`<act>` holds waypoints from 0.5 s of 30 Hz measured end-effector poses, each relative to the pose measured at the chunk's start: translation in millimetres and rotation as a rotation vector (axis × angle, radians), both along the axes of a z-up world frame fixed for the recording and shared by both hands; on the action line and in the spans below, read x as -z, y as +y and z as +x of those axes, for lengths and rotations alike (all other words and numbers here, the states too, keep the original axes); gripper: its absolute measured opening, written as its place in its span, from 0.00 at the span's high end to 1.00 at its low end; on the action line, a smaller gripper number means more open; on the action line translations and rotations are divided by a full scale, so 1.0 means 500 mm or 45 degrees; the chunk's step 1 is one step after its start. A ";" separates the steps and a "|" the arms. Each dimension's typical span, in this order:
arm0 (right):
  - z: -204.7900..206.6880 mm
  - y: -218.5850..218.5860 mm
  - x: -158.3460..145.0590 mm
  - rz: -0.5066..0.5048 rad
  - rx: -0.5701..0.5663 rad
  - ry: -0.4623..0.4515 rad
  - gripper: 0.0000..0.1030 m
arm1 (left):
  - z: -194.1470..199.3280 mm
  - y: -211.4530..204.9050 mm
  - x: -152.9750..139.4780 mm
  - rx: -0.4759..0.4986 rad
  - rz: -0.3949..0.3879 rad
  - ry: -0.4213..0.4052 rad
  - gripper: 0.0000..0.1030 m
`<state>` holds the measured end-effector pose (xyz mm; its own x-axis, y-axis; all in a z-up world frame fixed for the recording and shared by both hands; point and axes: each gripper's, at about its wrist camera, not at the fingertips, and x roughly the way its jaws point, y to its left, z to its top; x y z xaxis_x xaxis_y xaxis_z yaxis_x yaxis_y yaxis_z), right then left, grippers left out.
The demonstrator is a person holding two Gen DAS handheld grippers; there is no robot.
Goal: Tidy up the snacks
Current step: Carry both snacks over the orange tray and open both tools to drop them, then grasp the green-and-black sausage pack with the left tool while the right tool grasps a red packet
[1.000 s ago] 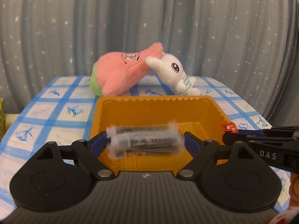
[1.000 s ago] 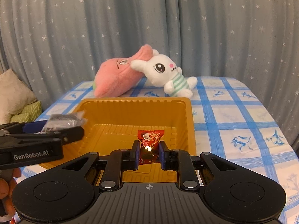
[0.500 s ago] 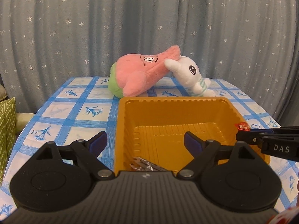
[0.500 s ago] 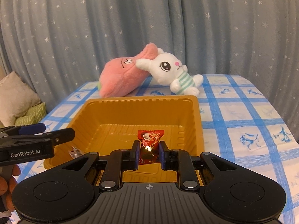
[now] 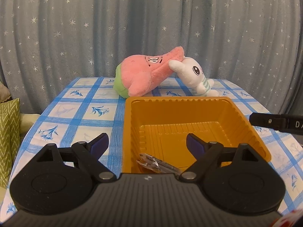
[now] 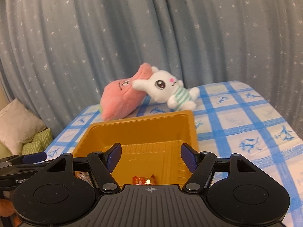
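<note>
Left wrist view, nearest: left gripper [image 5: 145, 145] is hovering over the near left corner of the tray with its jaws standing wide apart and nothing between them.
Silver packet [image 5: 157, 164]: it is lying loose on the tray floor by the near wall, just under the left gripper, partly hidden by the gripper body.
Orange tray [image 5: 244, 121]: it is sitting on the blue-checked tablecloth [image 5: 83, 113], its ribbed walls rising around a mostly bare floor.
Right edge: a black finger of the right gripper [image 5: 272, 122] is reaching in over the tray's right rim.
Far end: a pink plush [image 5: 145, 75] is lying on its side and leaning against a white bunny plush [image 5: 195, 75], both just beyond the tray's far wall, in front of a starry grey curtain [image 5: 132, 28].
Right wrist view, nearest: right gripper [image 6: 151, 156] is hanging above the tray with its jaws opening and no object between its blue pads [image 6: 189, 157].
Red candy [image 6: 144, 180]: it is lying released on the tray floor by the near wall, below the gripper, partly cut off by the gripper body.
Left edge: the left gripper [image 6: 28, 158] is showing beside the tray's left rim.
Far left: cushions [image 6: 20, 126] are resting beside the table.
</note>
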<state>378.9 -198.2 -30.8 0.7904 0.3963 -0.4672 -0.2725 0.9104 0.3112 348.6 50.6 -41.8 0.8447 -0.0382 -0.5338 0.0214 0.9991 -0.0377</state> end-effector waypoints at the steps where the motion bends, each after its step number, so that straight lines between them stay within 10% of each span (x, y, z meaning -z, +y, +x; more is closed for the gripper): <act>1: -0.005 -0.002 -0.003 -0.010 0.005 -0.005 0.33 | -0.006 0.001 -0.003 0.000 -0.006 0.001 0.15; 15: -0.150 -0.050 -0.021 -0.079 0.048 -0.015 0.33 | -0.171 0.007 -0.019 -0.022 0.004 0.026 0.15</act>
